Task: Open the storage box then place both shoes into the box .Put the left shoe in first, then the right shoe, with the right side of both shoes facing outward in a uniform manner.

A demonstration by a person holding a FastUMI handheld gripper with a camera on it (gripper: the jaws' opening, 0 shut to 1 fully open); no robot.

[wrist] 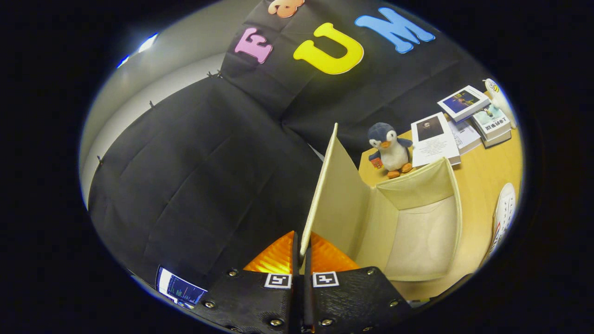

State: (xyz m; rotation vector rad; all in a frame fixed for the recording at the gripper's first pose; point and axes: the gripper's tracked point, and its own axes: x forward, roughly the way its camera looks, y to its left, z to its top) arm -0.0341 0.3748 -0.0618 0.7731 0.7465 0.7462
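A cream fabric storage box (pixel 452 199) stands on the wooden table, its inside bare. Its lid (pixel 341 195) is swung up and stands nearly upright on the box's left side. My gripper (pixel 302 253) is shut on the lid's front edge, both fingers pressing the thin panel between them. Right of the box, a white shoe (pixel 503 213) lies on the table, partly cut off by the view.
A plush penguin (pixel 390 149) sits just beyond the box. Several books and booklets (pixel 464 123) lie at the back right of the table (pixel 482 171). A small screen (pixel 181 288) glows low beside the left finger.
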